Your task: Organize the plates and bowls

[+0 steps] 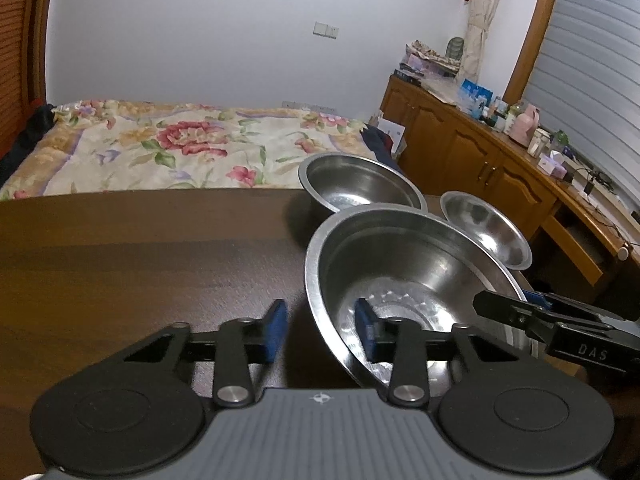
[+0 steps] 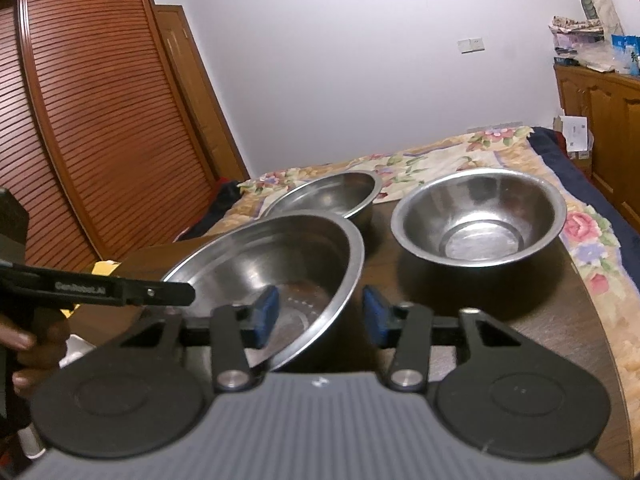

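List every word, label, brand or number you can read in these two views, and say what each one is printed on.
"DAS": on the black arm of the right gripper, seen in the left wrist view.
"GenRobot.AI": on the black arm of the left gripper, seen in the right wrist view; blurred, so this reading is likely, not certain.
Packages and bottles on the wooden cabinet: print too small to read.
The steel bowls show no lettering.
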`<state>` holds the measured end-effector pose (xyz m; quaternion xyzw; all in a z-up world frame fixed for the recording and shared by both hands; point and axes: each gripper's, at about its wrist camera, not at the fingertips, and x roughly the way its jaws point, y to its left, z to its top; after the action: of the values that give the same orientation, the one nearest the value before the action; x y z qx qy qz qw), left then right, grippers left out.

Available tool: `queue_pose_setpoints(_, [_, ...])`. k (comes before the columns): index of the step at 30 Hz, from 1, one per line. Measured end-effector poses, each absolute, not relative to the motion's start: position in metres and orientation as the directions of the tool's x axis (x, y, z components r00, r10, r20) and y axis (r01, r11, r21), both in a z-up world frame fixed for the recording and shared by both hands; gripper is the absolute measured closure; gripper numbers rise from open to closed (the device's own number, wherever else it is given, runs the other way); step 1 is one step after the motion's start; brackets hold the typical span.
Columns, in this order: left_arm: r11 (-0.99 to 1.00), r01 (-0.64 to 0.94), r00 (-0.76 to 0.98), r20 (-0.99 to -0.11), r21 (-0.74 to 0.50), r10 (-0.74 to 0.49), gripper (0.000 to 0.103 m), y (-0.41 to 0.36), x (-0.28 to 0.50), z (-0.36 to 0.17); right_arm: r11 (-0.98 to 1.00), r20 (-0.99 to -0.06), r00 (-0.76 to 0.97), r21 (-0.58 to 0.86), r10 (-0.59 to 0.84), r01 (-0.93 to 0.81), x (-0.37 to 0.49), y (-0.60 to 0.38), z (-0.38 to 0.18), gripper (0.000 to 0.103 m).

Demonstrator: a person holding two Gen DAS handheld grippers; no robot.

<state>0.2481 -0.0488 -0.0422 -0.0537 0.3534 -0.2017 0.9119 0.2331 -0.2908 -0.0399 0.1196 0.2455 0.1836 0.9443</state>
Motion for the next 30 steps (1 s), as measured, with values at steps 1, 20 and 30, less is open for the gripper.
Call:
queue_pose_setpoints(1, [0.913,0.329,0.668,-0.623,-0.243,-0.406,0.072,-0.049,0.249,-0.043,0.901,-0.421,0.808,0.322,0.413,-0.293,0.234,-0.291,-0.041,0.068])
queue_pose_setpoints(20, [0.892,0.389,0.676,-0.585,-0.231,-0.447,0.081,-0.046,0.211,-0.022,0.889,-0.418,0.799,0.346,0.433,-0.301,0.218,-0.29,-0.025,0.078])
queue_pose_setpoints(30, [0.887,0.408,0.681,-0.576,-0.215,-0.452,0.081,-0.046,0.181,-0.021,0.902,-0.422,0.809,0.32,0.411,-0.291,0.187,-0.288,-0.022,0.078])
